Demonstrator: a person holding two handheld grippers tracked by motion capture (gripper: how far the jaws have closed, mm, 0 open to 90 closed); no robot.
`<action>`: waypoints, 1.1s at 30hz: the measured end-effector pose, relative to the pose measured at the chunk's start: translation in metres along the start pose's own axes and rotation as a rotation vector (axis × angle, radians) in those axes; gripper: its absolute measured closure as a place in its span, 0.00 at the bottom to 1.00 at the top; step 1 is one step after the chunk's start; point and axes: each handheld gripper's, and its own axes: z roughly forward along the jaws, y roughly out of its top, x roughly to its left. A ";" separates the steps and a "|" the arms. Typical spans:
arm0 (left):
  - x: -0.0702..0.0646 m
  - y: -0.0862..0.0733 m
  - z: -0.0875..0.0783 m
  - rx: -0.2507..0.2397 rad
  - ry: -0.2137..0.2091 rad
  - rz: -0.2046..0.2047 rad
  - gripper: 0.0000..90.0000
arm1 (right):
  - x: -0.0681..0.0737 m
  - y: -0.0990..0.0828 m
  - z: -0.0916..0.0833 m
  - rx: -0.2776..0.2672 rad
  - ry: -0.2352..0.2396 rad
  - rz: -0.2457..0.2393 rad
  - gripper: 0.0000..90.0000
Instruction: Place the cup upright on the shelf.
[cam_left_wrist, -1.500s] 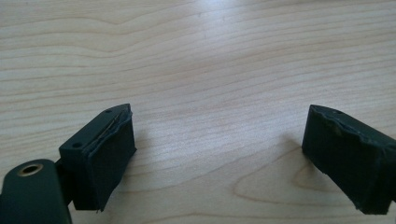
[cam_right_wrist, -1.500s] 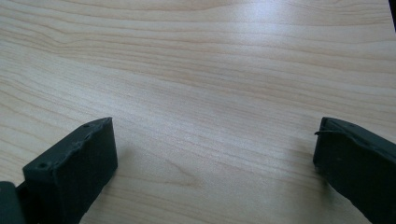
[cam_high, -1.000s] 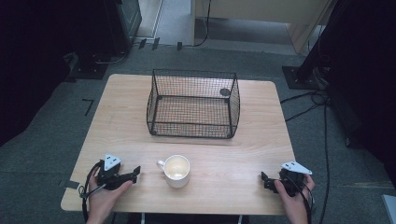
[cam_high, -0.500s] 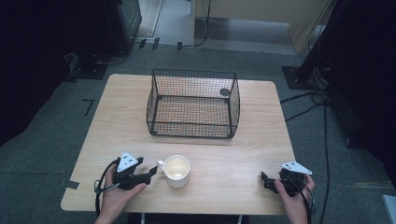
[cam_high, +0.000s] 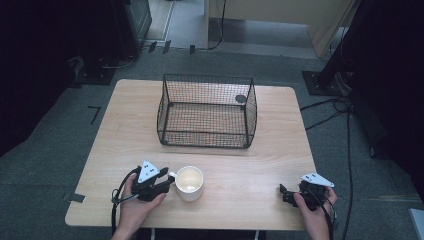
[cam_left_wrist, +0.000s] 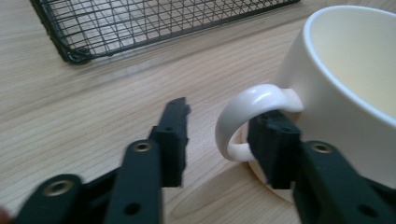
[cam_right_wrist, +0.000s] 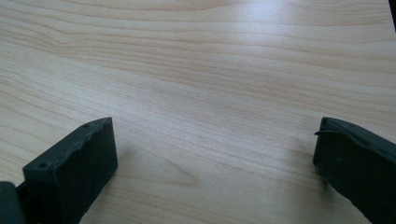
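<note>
Item: cream mug (cam_high: 189, 183), upright at 6 o'clock on the counter (cam_high: 260, 165), near wire basket (cam_high: 207, 111). Left claw (cam_left_wrist: 218, 133) open, jaws straddling handle (cam_left_wrist: 252, 116); close squarely before lifting. Right claw (cam_right_wrist: 212, 154) wide open, empty, 4 o'clock.

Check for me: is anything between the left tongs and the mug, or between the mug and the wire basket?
Nothing visible. The left tongs stand open astride the handle of the mug, one jaw inside the loop, one outside. Bare wooden table lies between the mug and the wire basket.
</note>
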 end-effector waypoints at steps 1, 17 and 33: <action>0.000 0.000 0.000 -0.004 0.000 -0.002 0.73 | 0.000 0.000 0.000 0.000 0.000 0.000 0.00; -0.005 0.007 0.002 -0.095 0.047 0.014 0.96 | 0.000 0.000 0.000 -0.001 0.000 0.000 0.00; -0.017 0.042 -0.016 -0.191 0.000 0.016 0.97 | 0.000 0.000 0.000 -0.002 0.000 -0.001 0.00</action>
